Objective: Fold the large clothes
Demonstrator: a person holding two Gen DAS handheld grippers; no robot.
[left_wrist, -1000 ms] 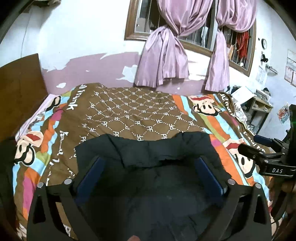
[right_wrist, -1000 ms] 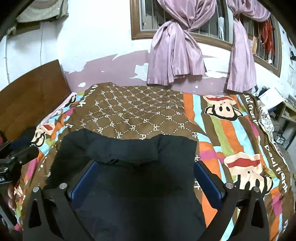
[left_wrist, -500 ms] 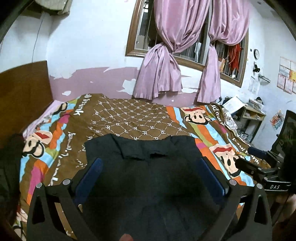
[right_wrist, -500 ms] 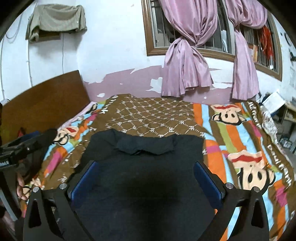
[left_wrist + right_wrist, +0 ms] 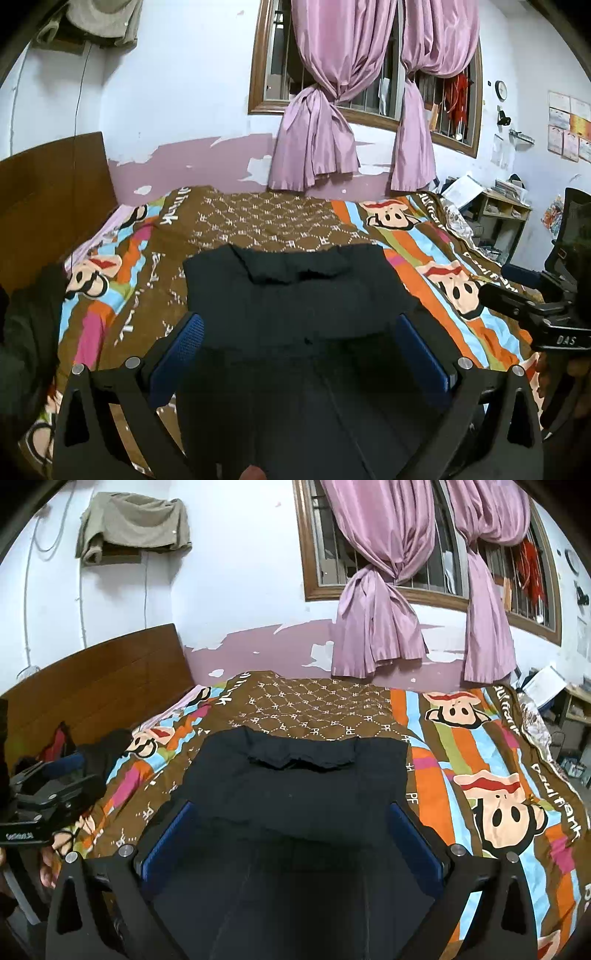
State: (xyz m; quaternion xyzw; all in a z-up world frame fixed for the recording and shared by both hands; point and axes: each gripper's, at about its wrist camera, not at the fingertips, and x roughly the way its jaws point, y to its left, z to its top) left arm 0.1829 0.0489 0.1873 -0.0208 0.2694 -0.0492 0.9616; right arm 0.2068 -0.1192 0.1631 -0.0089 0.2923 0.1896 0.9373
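A large dark navy garment (image 5: 295,306) lies spread flat on the bed, its collar end at the far side; it also shows in the right wrist view (image 5: 295,797). My left gripper (image 5: 299,354) is open and empty, held above the garment's near part. My right gripper (image 5: 291,830) is open and empty too, above the same part. The right gripper shows at the right edge of the left wrist view (image 5: 535,314). The left gripper shows at the left edge of the right wrist view (image 5: 48,801).
The bed has a striped cartoon-monkey cover (image 5: 424,221) and a wooden headboard (image 5: 96,686) on the left. Dark clothes are piled at the left (image 5: 103,749). A window with pink curtains (image 5: 332,110) is on the far wall, a cluttered desk (image 5: 502,210) at the right.
Both grippers have risen and drawn back from the garment, so more of the room and wall is seen. The garment now lies flatter, with its collar end smoothed.
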